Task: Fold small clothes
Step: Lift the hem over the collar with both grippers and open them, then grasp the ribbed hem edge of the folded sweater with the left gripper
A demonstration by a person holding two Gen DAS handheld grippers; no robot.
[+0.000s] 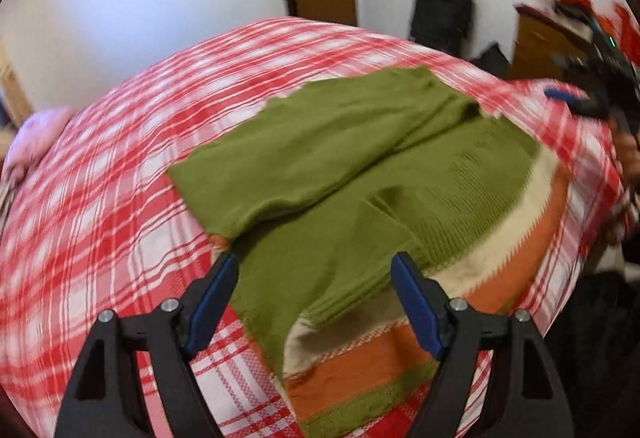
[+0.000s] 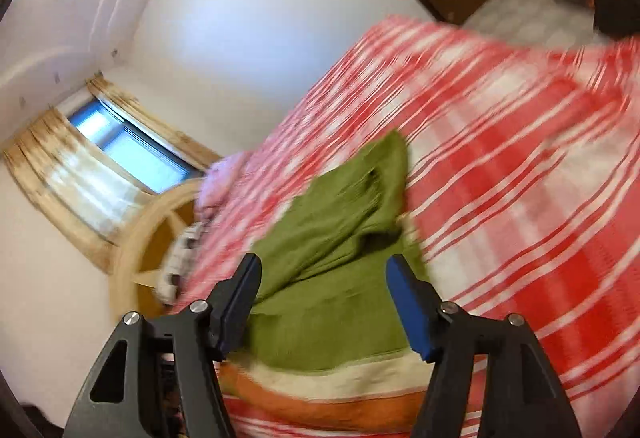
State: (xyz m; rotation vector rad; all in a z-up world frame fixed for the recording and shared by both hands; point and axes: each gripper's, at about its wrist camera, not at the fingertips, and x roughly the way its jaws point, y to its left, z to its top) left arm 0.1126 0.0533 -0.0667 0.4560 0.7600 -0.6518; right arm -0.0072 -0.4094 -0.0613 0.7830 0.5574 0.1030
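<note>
Green sweater (image 1: 360,157) on plaid bed (image 1: 120,177)

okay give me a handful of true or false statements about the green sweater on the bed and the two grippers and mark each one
1. The green sweater lies on a red and white checked bedspread. True.
2. The left gripper is clamped on the sweater's hem. False: its jaws stand wide apart and hold nothing.
3. The sweater's hem has cream and orange bands. True.
4. The right gripper is shut. False: its jaws are open, with the sweater showing between them.
5. One sleeve is folded across the sweater's body. True.
6. The sweater hangs off the edge of the bed. False: it lies flat on the bedspread.
</note>
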